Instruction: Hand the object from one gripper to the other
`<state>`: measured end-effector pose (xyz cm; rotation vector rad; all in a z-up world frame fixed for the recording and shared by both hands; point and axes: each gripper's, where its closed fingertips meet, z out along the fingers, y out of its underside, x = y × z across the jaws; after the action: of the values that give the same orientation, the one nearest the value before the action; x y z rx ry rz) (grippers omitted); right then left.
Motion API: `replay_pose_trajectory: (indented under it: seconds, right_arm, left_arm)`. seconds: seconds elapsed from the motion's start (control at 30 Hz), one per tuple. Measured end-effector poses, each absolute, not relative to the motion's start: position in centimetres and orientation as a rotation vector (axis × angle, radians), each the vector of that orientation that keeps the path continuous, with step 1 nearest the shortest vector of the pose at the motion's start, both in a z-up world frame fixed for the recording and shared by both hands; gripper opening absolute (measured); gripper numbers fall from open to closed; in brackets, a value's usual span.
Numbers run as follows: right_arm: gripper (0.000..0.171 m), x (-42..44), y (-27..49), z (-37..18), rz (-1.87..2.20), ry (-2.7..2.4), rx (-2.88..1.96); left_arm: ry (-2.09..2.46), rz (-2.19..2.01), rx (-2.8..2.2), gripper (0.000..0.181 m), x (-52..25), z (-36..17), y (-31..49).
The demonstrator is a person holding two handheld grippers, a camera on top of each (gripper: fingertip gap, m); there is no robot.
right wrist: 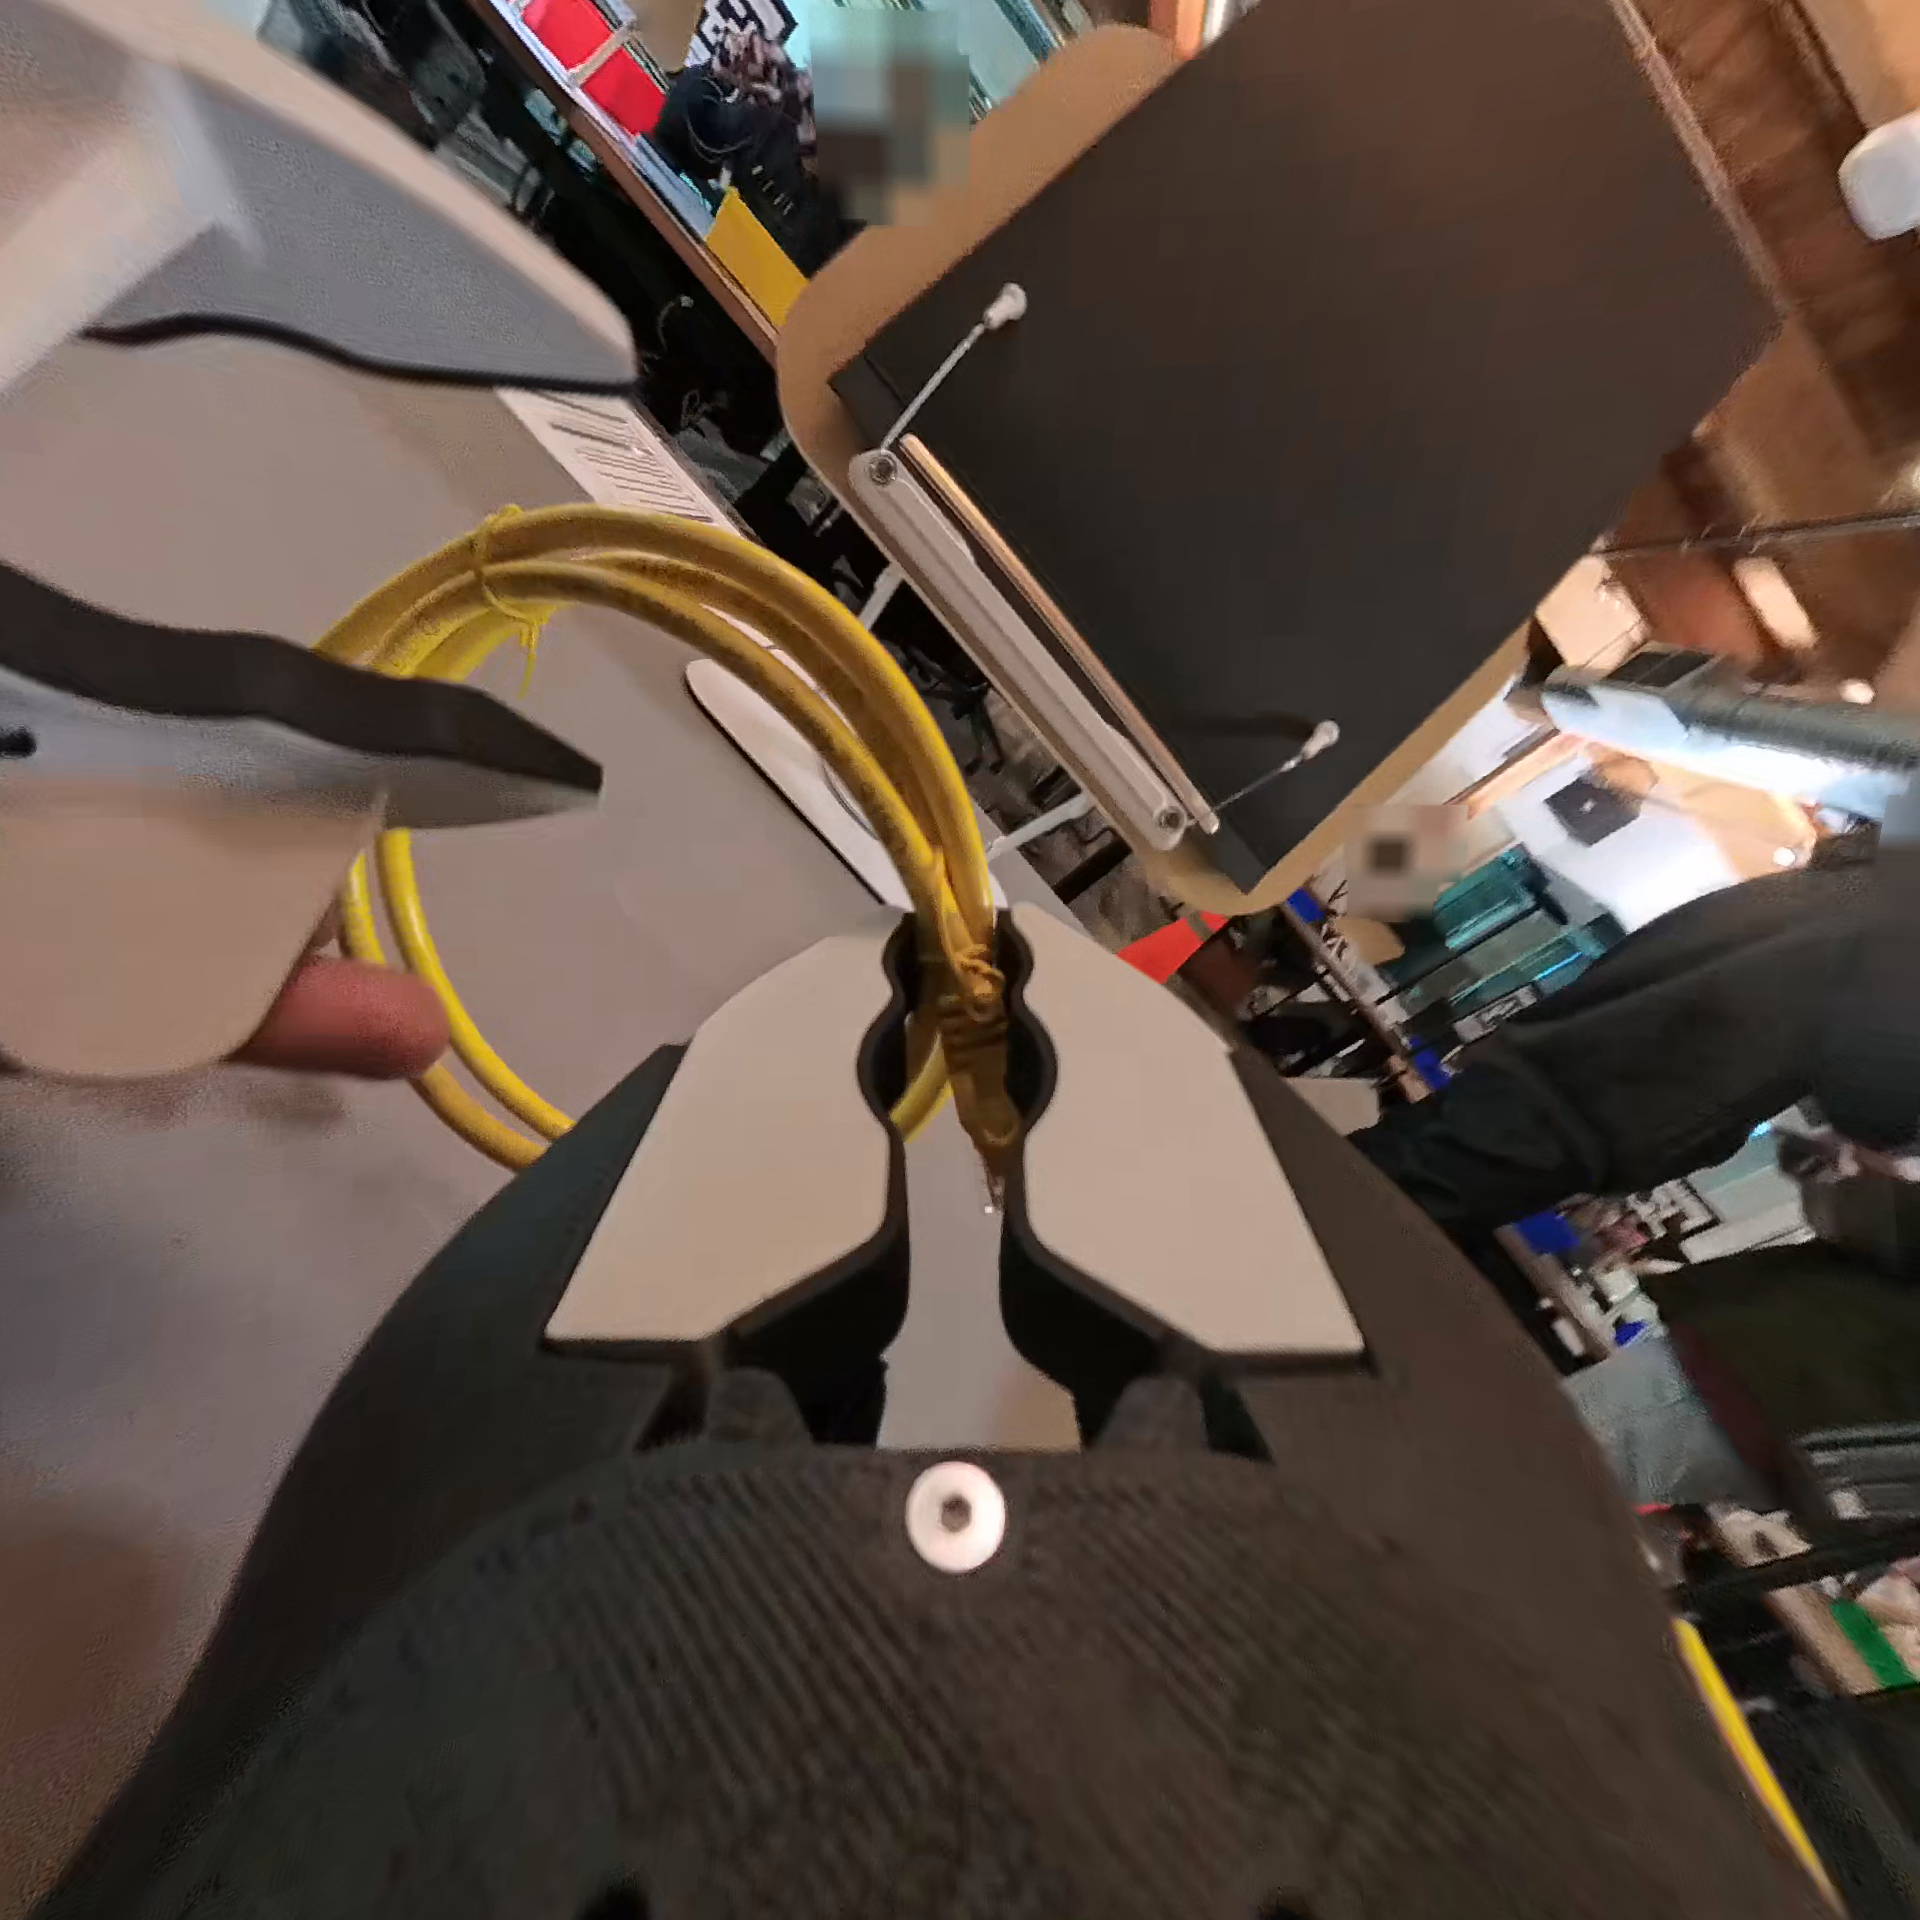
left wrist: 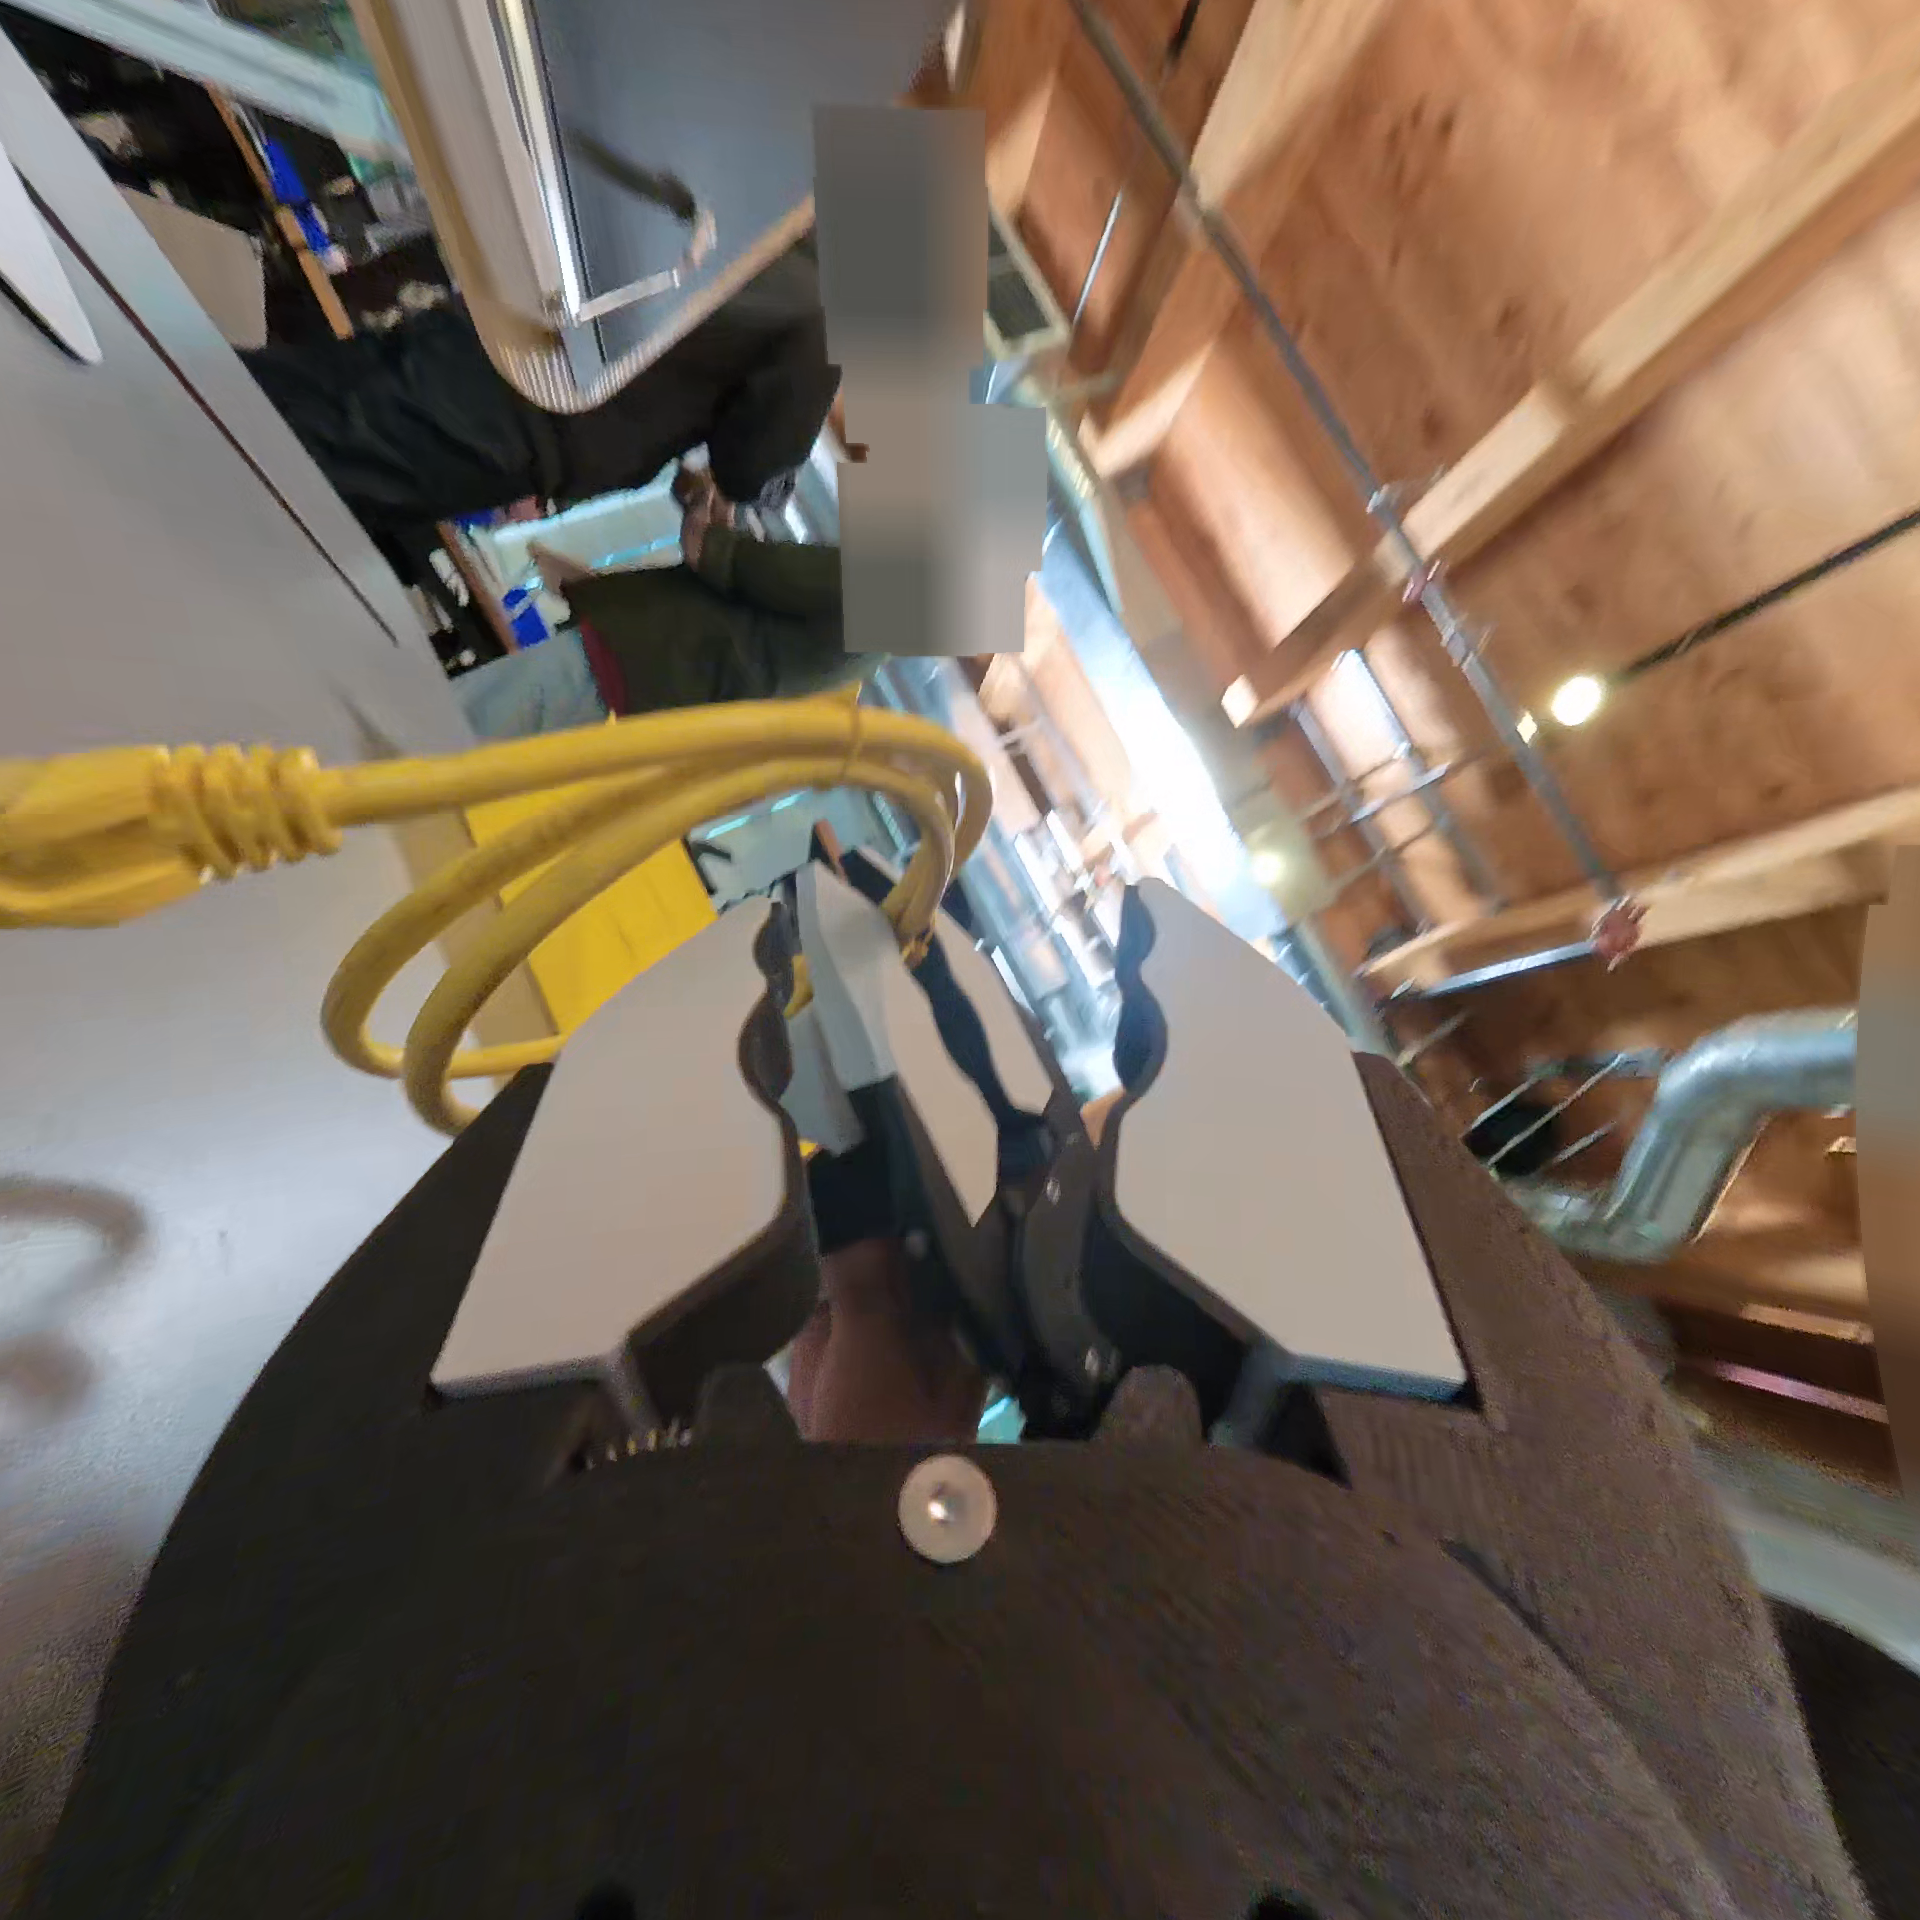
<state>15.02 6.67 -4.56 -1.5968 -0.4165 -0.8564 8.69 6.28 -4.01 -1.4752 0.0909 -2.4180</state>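
I see a plywood ceiling (left wrist: 1558, 312) with beams, a metal duct (left wrist: 1704, 1122), lit bulbs (left wrist: 1576, 699), a grey table (right wrist: 644, 935), cluttered shelves behind.

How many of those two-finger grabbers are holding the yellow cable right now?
1. The right gripper is shut on the yellow cable near one plug. The left gripper is open, its fingers either side of the right one's tip, not yet clamping.

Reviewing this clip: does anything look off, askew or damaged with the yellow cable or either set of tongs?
Nothing looks damaged. The right tongs are shut on the coiled yellow cable near one plug. The left tongs are open, with the right tongs' tips between their fingers.
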Motion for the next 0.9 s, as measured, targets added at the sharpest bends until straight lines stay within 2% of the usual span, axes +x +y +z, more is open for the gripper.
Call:
replay_pose_trajectory:
  seconds: [0.27, 0.63, 0.9]
  right_arm:
    - [0.014, 12.6, 6.7, -4.6, -0.905, -0.534, -1.524]
    - [0.016, 10.2, 6.6, -5.2, -0.939, -0.708, -1.441]
    - [0.039, 10.3, 6.7, -6.8, -0.761, -0.706, -1.575]
  left_arm:
    - [-0.135, -2.428, -1.457, 0.031, 7.0, -4.4, 8.9]
    - [-0.151, -2.492, -1.386, 0.019, 6.2, -3.5, 9.6]
    - [-0.034, -2.471, -1.372, 0.011, 6.3, -2.7, 9.0]
